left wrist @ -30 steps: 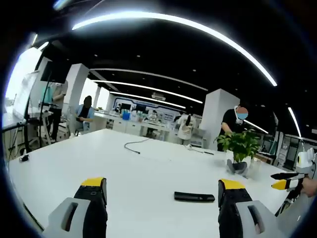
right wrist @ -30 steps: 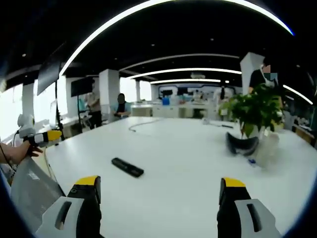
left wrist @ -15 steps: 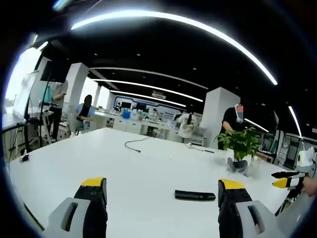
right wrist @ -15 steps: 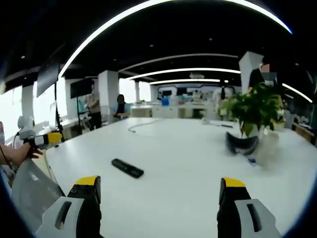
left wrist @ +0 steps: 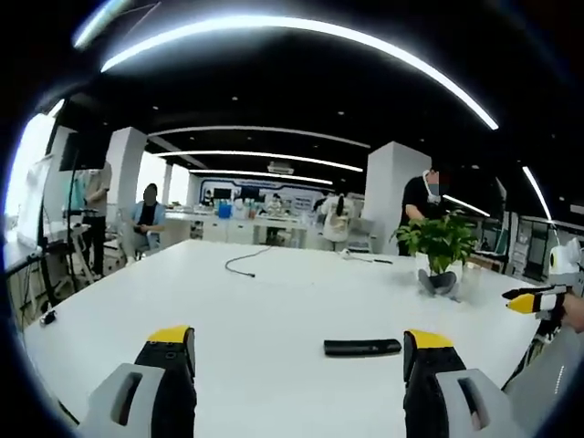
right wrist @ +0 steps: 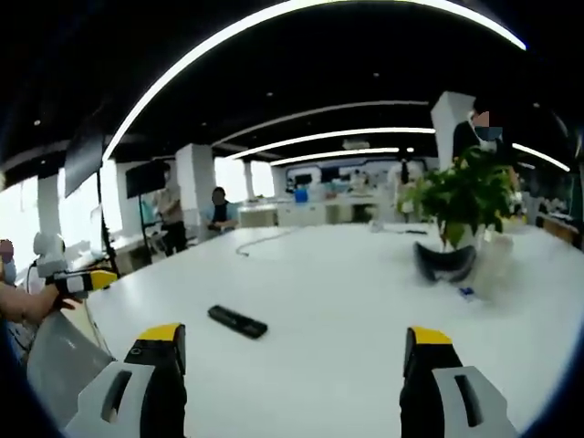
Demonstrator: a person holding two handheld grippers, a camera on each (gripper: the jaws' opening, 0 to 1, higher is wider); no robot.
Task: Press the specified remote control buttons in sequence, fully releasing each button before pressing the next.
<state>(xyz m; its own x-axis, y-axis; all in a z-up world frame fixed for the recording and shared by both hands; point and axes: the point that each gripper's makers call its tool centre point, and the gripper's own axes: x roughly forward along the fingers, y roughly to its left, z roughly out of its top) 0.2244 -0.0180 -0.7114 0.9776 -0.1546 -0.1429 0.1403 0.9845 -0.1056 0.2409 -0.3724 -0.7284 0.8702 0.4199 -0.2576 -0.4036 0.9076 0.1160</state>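
Observation:
A black remote control [left wrist: 362, 348] lies flat on the white table [left wrist: 274, 310], just left of my left gripper's right jaw. My left gripper [left wrist: 299, 344] is open, well above the table, with nothing between its jaws. In the right gripper view the same remote [right wrist: 237, 321] lies ahead and to the left, and my right gripper [right wrist: 294, 344] is open and holds nothing. The right gripper's yellow tip [left wrist: 532, 300] shows at the right edge of the left gripper view. The left gripper's yellow tip [right wrist: 80, 282] shows at the left edge of the right gripper view, held by a hand.
A potted green plant [right wrist: 465, 205] stands at the table's far right, with a dark curved object [right wrist: 445, 265] in front of it. A thin black cable [left wrist: 245, 265] lies on the far side of the table. People sit and stand behind the table.
Both views have tilted a little, so the remote and table sit slightly lower in the picture. The remote itself has not moved and both grippers stay open.

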